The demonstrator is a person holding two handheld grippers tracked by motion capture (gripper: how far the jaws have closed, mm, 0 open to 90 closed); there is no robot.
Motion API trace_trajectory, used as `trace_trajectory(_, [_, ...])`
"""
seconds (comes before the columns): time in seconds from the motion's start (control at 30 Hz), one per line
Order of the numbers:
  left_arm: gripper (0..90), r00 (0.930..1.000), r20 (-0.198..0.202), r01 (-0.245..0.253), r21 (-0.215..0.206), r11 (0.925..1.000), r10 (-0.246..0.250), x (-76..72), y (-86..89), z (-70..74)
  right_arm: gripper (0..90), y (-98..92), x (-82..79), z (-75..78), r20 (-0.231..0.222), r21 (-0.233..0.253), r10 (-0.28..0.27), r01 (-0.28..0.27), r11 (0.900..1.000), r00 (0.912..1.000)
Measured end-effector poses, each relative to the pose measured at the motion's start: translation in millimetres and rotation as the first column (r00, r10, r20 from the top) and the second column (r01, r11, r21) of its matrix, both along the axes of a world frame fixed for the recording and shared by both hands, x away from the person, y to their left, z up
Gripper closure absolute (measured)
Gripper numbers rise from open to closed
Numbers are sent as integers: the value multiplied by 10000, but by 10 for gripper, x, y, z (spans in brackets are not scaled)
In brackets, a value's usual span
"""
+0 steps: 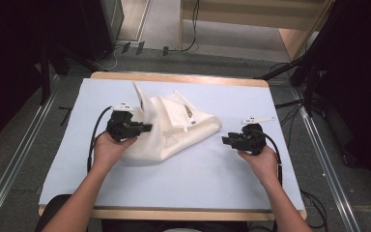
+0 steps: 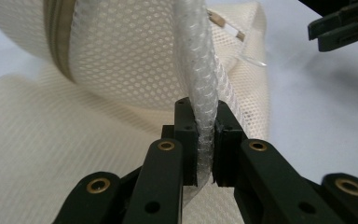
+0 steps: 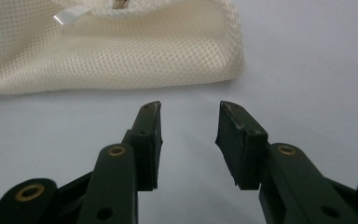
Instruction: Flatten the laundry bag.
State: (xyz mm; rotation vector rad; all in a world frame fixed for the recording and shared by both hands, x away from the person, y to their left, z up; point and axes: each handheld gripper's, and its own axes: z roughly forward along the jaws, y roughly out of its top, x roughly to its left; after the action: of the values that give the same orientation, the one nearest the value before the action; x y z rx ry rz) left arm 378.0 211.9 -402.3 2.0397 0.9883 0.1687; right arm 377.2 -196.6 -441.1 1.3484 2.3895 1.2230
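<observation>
Cream mesh fills most of what we see from the left gripper view: our left gripper (image 2: 206, 140) has its jaws pressed tight on a folded edge of the mesh bag (image 2: 121, 70), the white netting squeezed into a narrow ridge between the two black pads. From the high view, the mesh bag (image 1: 174, 128) lies on the white table cover (image 1: 198, 174), left of the middle, with one corner pulled upward where our left gripper (image 1: 145, 127) pinches it. Our right gripper (image 3: 189, 140) holds nothing; its jaws stand spread with a clear gap between them, over bare cover, pointing at the near edge of the bag (image 3: 121, 56) but apart from it. In the high view our right gripper (image 1: 226, 140) sits just right of the bag.
</observation>
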Motion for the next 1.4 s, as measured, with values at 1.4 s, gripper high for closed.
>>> trace_trajectory(1.4, [820,9842,-446,1728,311,9845,-1714,-45,-812,-550,544,553,-59,359,841,483,1395,-1439,9884,9866])
